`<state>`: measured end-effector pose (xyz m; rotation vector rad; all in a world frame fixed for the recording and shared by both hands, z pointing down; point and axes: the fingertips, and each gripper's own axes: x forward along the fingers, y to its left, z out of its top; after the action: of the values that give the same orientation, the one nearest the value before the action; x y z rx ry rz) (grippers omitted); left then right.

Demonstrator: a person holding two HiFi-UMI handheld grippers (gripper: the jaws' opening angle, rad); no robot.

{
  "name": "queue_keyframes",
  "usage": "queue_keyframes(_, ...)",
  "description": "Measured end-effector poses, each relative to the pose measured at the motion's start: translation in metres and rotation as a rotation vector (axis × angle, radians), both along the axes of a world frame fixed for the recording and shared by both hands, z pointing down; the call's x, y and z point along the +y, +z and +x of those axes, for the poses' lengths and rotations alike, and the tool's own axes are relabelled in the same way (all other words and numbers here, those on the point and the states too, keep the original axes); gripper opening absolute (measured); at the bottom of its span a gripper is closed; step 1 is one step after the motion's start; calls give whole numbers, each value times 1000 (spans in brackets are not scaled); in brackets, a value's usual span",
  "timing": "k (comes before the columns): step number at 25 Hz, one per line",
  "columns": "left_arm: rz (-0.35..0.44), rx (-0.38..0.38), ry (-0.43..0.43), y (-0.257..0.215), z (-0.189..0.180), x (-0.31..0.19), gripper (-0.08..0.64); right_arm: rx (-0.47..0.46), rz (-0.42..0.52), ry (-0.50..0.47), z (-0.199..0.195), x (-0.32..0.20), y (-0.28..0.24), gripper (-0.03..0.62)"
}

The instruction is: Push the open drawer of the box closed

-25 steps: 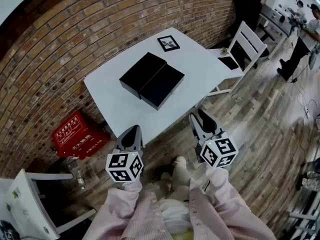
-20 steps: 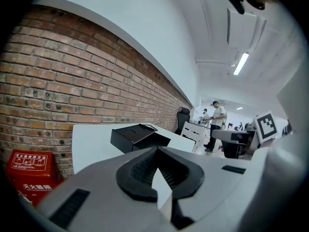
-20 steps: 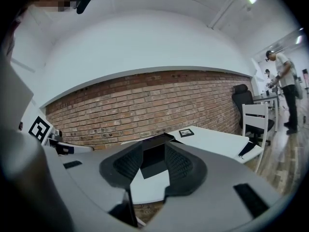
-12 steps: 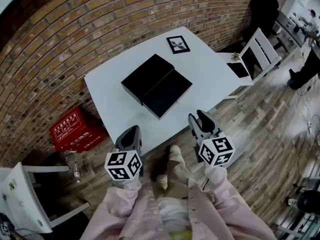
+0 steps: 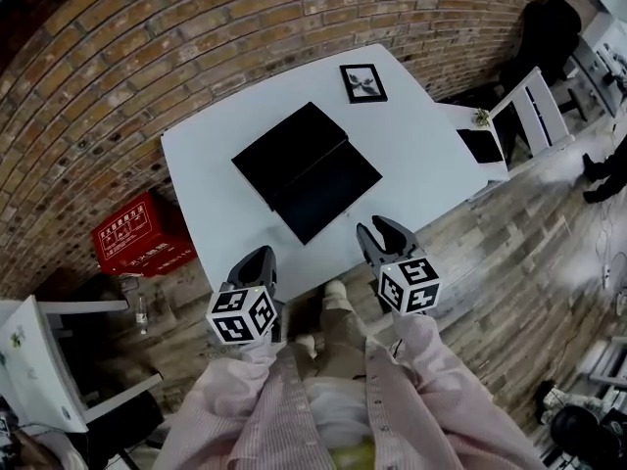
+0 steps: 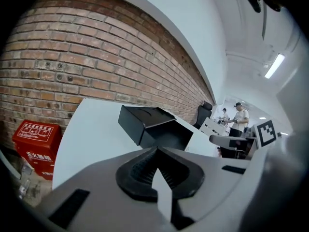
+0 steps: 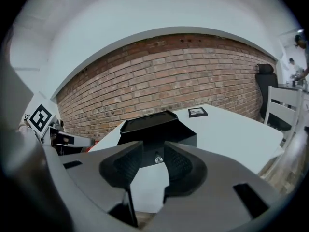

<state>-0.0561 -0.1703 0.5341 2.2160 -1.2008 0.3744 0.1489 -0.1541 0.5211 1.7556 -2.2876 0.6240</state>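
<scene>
Matte black rectangular box (image 5: 289, 148) flat on smooth white table (image 5: 211, 213), at 12 o'clock from both grippers. Open drawer (image 5: 331, 192) slid out toward 5 o'clock. Left gripper (image 5: 257, 260): ribbed black pads pressed together, nothing between. Right gripper (image 5: 378, 231): ribbed pads slightly apart, empty, off the table's near edge.

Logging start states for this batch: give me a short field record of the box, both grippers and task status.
box: black box on white table
drawer: pulled out toward the person
left gripper: fingers together, empty, off the table
right gripper: fingers apart, empty, facing the drawer
contact: none with black box
task status: drawer not yet pushed
</scene>
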Motion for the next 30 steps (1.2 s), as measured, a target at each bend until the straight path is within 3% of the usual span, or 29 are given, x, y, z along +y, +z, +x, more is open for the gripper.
queue_keyframes(16, -137, -3, -189, 42, 4, -6, -5, 32, -196, -203, -15, -30, 72, 140)
queue_keyframes(28, -181, 8, -248, 54, 4, -7, -5, 81, -278, -287, -24, -43, 90, 134)
queue_keyframes(30, -183, 7, -248, 53, 4, -8, -5, 101, -279, -293, -24, -44, 91, 89)
